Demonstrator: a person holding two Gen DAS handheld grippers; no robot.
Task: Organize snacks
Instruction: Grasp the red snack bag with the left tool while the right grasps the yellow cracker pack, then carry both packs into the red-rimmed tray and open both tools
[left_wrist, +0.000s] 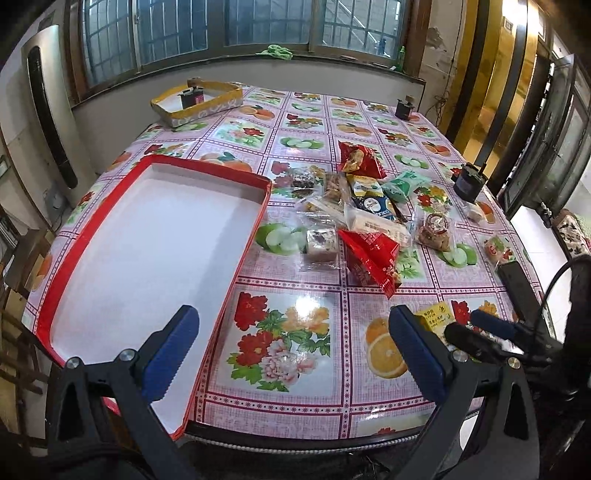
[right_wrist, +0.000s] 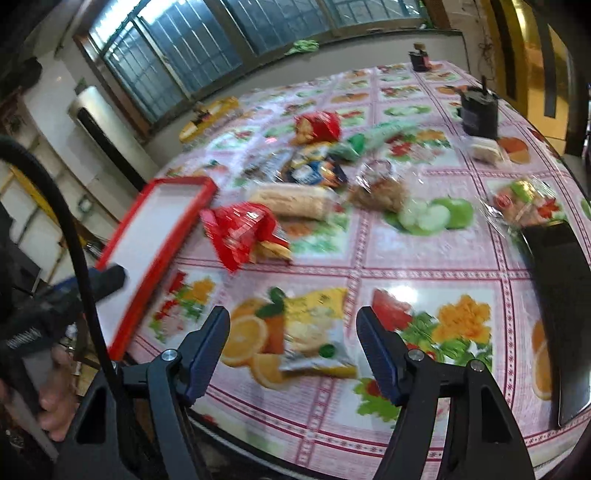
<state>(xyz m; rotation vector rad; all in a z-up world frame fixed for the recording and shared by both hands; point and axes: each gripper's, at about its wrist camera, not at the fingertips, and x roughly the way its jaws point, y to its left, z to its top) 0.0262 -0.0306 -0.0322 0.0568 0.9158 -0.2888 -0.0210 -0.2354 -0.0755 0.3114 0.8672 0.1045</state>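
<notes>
A red tray with a white bottom lies empty at the table's left; it also shows in the right wrist view. A pile of wrapped snacks lies mid-table, with a red packet nearest. A yellow packet lies near the front edge, between my right gripper's fingers; it also shows in the left wrist view. My left gripper is open and empty over the tray's near corner. My right gripper is open above the yellow packet.
A floral plastic cloth covers the table. A yellow-rimmed tray sits far left. Dark small devices stand at the right and far edges. A black box lies at the right edge. A wrapped snack lies beside it.
</notes>
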